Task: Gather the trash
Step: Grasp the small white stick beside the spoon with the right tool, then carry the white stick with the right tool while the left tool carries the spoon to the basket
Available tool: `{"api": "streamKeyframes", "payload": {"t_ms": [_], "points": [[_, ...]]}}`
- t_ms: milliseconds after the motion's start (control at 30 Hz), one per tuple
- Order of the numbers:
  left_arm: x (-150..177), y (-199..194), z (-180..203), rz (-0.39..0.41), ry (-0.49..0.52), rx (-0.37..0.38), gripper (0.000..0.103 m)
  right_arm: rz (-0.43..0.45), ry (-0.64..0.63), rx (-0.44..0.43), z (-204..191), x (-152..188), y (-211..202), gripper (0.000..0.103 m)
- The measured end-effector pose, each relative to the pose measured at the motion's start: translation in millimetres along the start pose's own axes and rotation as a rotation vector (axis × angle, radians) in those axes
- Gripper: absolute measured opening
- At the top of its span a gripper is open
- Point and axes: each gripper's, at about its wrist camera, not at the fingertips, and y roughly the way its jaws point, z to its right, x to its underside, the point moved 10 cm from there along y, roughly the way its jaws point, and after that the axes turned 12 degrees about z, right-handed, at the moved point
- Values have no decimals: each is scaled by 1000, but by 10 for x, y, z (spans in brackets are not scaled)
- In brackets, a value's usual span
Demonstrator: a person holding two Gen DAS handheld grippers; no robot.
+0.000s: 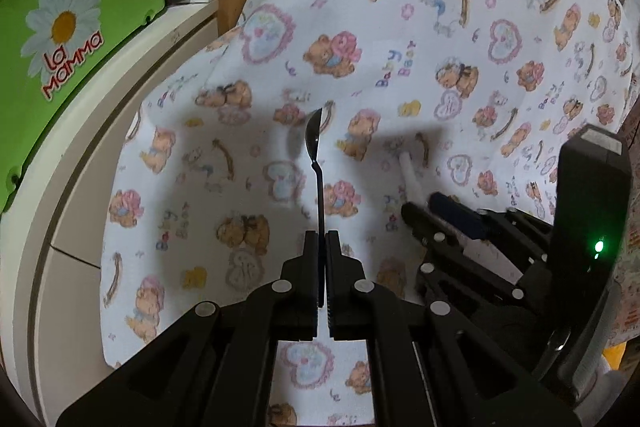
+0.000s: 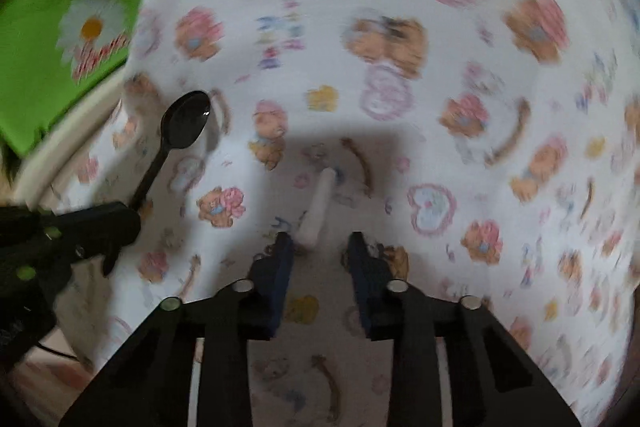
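Bear-print cloth (image 1: 400,39) covers tabletop. Left tool (image 1: 323,239) pinches black plastic spoon (image 1: 316,147) by handle, bowl raised clear of cloth, likely for carrying off. Right tool (image 2: 320,247), jaws spread, straddles near end of white stick (image 2: 318,207) lying on cloth, apparently for pickup.

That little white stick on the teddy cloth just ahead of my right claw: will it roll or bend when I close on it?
The white stick looks round and thin, so it may roll if one finger nudges it first. It seems light; the soft cloth could damp that. Whether it is stiff or crushable, I cannot tell. The right claw stands open around its near end.
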Motion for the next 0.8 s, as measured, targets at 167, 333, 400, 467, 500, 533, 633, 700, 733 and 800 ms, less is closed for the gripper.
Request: {"api": "streamKeyframes", "payload": {"t_ms": [167, 333, 400, 467, 500, 533, 633, 700, 733, 800], "points": [[62, -105, -47, 10, -24, -18, 3, 21, -54, -20, -74, 1, 0, 15], [30, -84, -115, 31, -38, -67, 3, -19, -109, -29, -50, 81, -56, 15], [31, -47, -126, 25, -55, -76, 3, -38, -41, -40, 70, 113, -77, 14], [31, -33, -98, 23, -65, -71, 3, -52, 18, -41, 203, 86, -57, 14], [22, -34, -76, 27, -62, -68, 3, -56, 38, -32, 252, 88, -68, 14], [0, -40, -38, 34, -55, -66, 3, -54, 49, -33, 281, 84, -87, 14], [-65, -96, 74, 68, -6, -68, 3, -36, 46, -42, 330, 70, -192, 14], [-86, -160, 146, 90, 31, -70, 3, -17, 49, -55, 358, 56, -310, 14], [-101, -181, 161, 98, 45, -67, 3, -8, 55, -68, 375, 49, -369, 14], [-113, -261, 202, 117, 74, -62, 3, 8, 89, -96, 447, 69, -529, 14]]}}
